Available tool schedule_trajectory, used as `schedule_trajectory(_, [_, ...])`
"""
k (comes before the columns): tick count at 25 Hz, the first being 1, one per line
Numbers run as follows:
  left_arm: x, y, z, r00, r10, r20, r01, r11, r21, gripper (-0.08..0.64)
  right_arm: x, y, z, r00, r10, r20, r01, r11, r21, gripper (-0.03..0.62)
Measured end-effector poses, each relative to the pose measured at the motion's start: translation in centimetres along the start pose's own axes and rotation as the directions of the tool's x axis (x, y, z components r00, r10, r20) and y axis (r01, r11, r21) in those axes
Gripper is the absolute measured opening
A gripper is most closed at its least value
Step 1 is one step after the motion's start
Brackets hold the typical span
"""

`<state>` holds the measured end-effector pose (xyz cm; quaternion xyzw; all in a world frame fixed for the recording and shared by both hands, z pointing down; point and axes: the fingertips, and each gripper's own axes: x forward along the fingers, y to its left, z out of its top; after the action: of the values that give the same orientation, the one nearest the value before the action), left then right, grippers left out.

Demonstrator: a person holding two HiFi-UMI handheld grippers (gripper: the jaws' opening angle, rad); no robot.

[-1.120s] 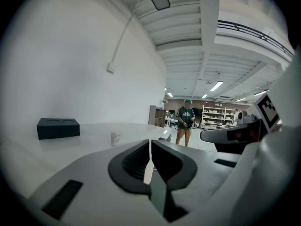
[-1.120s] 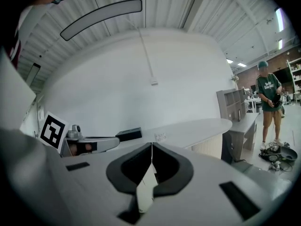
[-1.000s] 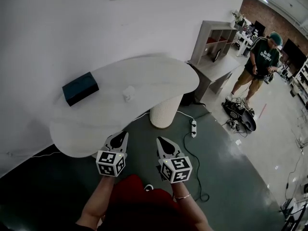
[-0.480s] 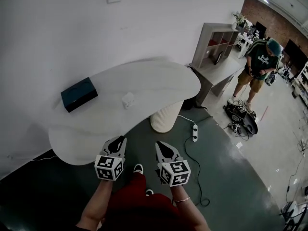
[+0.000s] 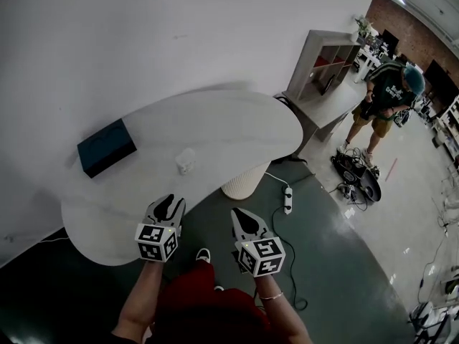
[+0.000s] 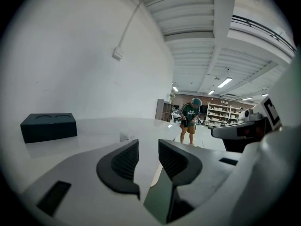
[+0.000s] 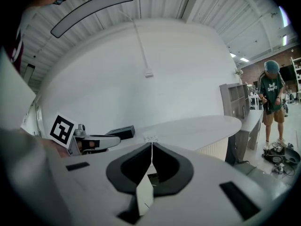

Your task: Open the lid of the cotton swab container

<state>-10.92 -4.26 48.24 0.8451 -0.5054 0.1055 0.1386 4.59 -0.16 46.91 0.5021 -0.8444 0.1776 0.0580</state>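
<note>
Cotton swab container sits on the white bench, approx. mid-width and a bit back from the near edge. It's well apart from the dark box on its left.

Both grippers are short of it. Left gripper is at the bench's near edge & is the nearer one. In head view the container lies ahead of its tips, slightly to the right. Right gripper is over the floor just off the edge, w/ the container ahead & off to its left. In right gripper view, though, the container shows just above the tips, i.e. that gripper aims almost straight at it.

Left gripper's jaws have just been opening. They now stand part-open w/ a narrow gap & nothing btwn them. Right gripper's jaws are pressed together, empty.

Container is too small here to tell its long axis or lid side.

My read: approach step, lid not yet touched. Next move = a plain reach forward, w/ the left side having less way to go.
</note>
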Motion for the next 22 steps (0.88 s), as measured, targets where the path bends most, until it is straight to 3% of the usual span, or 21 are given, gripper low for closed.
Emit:
schedule_trajectory(8, [5.5,3.6,0.1,0.998,-0.003,-0.059,0.003,1.000,0.008,0.147,5.7,-1.5,1.2,0.999,0.009,-0.036,-0.008,1.000,0.006,0.017])
schedule_trajectory(13, [8.5,5.7,-0.2,0.995,-0.016,-0.095,0.019,0.999,0.028,0.212,8.8,-1.3,1.8,0.998,0.020,-0.057,-0.020,1.000,-0.002,0.017])
schedule_trajectory(22, [12.5,7.3,-1.6,0.986,-0.044,-0.160,0.054,0.997,0.056,0.272,12.3,-1.8,2.4,0.996,0.004,-0.093,-0.006,1.000,-0.019,0.017])
